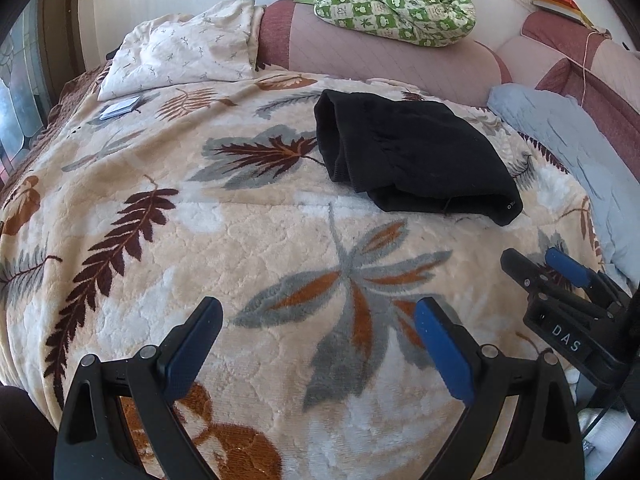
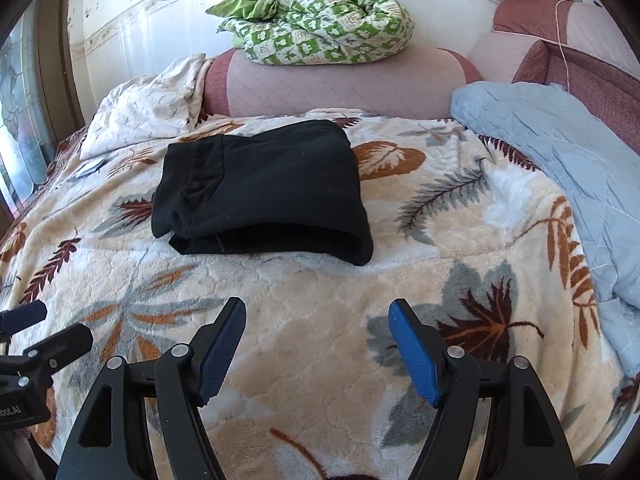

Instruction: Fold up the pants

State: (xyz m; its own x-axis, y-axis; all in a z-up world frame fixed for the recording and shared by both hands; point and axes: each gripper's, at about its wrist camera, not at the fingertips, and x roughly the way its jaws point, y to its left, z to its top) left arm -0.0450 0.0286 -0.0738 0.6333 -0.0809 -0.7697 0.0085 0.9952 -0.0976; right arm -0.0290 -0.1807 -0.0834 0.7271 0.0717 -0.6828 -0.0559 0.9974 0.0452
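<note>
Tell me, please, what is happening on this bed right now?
A person holding two handheld grippers is folding pants. The black pants already lie in a compact folded bundle on the leaf-patterned blanket. The left gripper and the right gripper are both open, empty and clear of the pants, nearer the bed's edge.

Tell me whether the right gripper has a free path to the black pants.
Probably yes: the right gripper is open, with only bare leaf-print blanket between it and the folded black pants straight ahead.

Matt black cloth pants (image 2: 260, 188) on plush fleece blanket (image 2: 320, 340)
</note>
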